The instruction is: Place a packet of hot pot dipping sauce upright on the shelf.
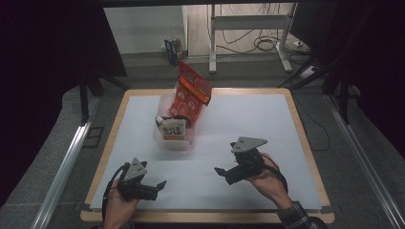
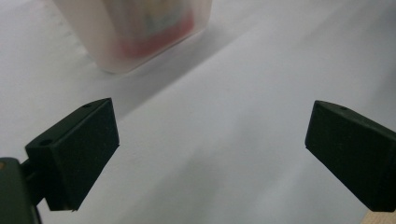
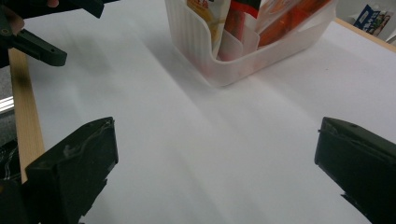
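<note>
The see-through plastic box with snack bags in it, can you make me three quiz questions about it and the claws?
1. Where is the translucent plastic box?
A. left of the white table sheet's middle
B. on the floor
C. right edge

2. What colour is the tall foil snack bag?
A. blue
B. red-orange
C. green

3. How is the left claw?
A. shut
B. gripping the bag
C. open

A: the high view shows the box left of centre.
B: the bag is red-orange.
C: its jaws stand wide apart over bare sheet; the right claw is also open.

Translucent bin (image 1: 165, 141) of upright snack packets (image 1: 192, 95)
</note>
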`<state>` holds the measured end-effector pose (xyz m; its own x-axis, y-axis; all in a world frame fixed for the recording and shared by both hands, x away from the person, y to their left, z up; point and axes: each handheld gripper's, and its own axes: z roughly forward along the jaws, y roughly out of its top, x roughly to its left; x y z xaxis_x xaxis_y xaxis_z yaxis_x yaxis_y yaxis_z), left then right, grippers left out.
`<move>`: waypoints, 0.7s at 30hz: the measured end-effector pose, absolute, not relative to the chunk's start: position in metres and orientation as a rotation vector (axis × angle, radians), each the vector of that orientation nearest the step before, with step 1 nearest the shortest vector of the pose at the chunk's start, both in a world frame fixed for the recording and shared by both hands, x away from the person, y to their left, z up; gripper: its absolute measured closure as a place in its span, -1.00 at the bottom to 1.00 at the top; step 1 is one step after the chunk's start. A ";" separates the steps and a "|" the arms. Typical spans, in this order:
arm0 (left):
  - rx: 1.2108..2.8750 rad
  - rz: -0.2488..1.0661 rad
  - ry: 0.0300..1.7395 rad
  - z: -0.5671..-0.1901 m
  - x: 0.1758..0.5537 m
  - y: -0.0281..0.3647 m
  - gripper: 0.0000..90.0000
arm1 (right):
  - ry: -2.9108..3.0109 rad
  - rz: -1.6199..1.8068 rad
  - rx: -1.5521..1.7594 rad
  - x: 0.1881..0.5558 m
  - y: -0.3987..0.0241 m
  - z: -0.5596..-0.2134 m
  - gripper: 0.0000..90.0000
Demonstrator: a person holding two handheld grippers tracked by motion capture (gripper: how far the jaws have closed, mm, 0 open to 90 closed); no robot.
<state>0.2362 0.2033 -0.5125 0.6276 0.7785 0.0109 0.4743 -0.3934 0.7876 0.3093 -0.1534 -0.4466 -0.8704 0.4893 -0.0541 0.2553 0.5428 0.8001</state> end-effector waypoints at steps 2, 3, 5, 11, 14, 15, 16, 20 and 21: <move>2.069 0.493 0.974 -0.513 0.236 0.202 -0.94 | 2.506 1.236 0.626 0.309 -0.157 -0.447 -1.00; 2.074 0.493 0.971 -0.513 0.236 0.201 -0.94 | 2.504 1.231 0.627 0.308 -0.159 -0.447 -1.00; 2.081 0.497 0.968 -0.514 0.236 0.199 -0.94 | 2.504 1.220 0.631 0.307 -0.162 -0.448 -1.00; 2.089 0.502 0.963 -0.514 0.235 0.197 -0.95 | 2.500 1.211 0.661 0.303 -0.174 -0.455 -1.00; 2.088 0.501 0.961 -0.515 0.235 0.196 -0.95 | 2.494 1.212 0.676 0.302 -0.181 -0.457 -1.00; 2.089 0.500 0.960 -0.515 0.235 0.195 -0.95 | 2.490 1.210 0.682 0.301 -0.183 -0.457 -1.00; 2.088 0.499 0.959 -0.515 0.235 0.195 -0.95 | 2.487 1.208 0.688 0.301 -0.184 -0.458 -1.00; 2.097 0.495 0.950 -0.515 0.235 0.192 -0.95 | 2.476 1.204 0.712 0.299 -0.192 -0.459 -1.00; 2.101 0.495 0.948 -0.516 0.235 0.191 -0.95 | 2.475 1.202 0.715 0.298 -0.194 -0.459 -1.00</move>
<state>0.2351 0.1911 -0.5155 0.6484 0.7605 0.0357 0.4639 -0.4319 0.7735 0.2982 -0.1938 -0.4591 -0.8317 0.5531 -0.0485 0.3038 0.5266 0.7940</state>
